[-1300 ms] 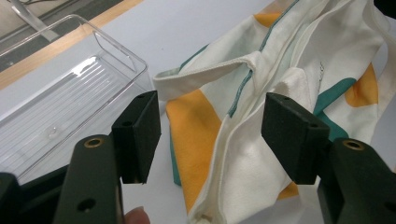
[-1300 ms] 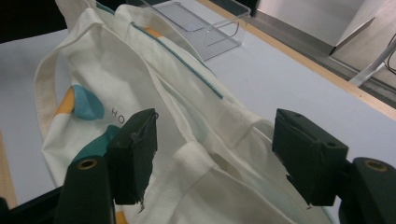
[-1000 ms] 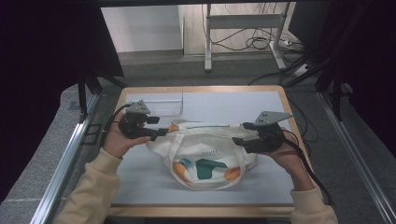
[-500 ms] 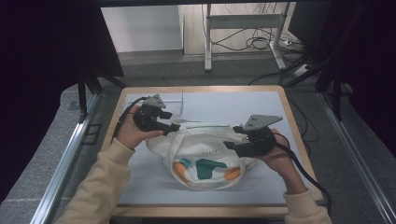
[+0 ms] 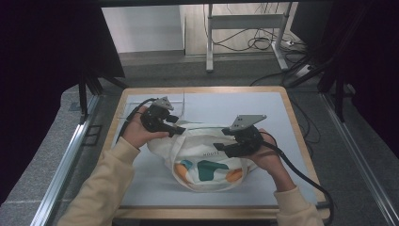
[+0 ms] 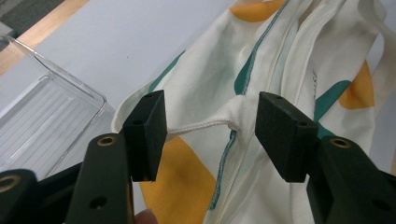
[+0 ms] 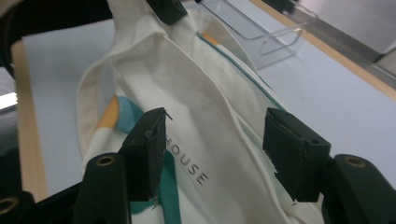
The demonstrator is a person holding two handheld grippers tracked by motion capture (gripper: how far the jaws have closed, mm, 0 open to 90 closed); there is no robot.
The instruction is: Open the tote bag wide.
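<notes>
A white cloth bag [image 5: 203, 157] with teal and orange patches lies crumpled on the pale blue mat. My left gripper [image 5: 180, 130] is at the bag's upper left edge. In the left gripper view its jaws [image 6: 210, 126] stand open around a white cord loop [image 6: 205, 125] of the bag [image 6: 280, 70]; they have just been closing and the pads do not press it. My right gripper [image 5: 217, 147] reaches in from the right. Its jaws [image 7: 215, 144] have just been closing too. They stand open, straddling a fold of the bag [image 7: 187, 107] by the printed word, without pinching it.
A clear plastic tray [image 6: 46, 116] sits on the mat just beyond the bag, near the far left of the wooden-edged table [image 5: 291, 117]; the same tray [image 7: 247, 23] lies behind the bag in the right gripper view. Metal rails run along both sides of the table.
Both hands have moved inward toward the bag: the left gripper to the right, the right gripper to the left. Both pairs of jaws look narrower than before.
</notes>
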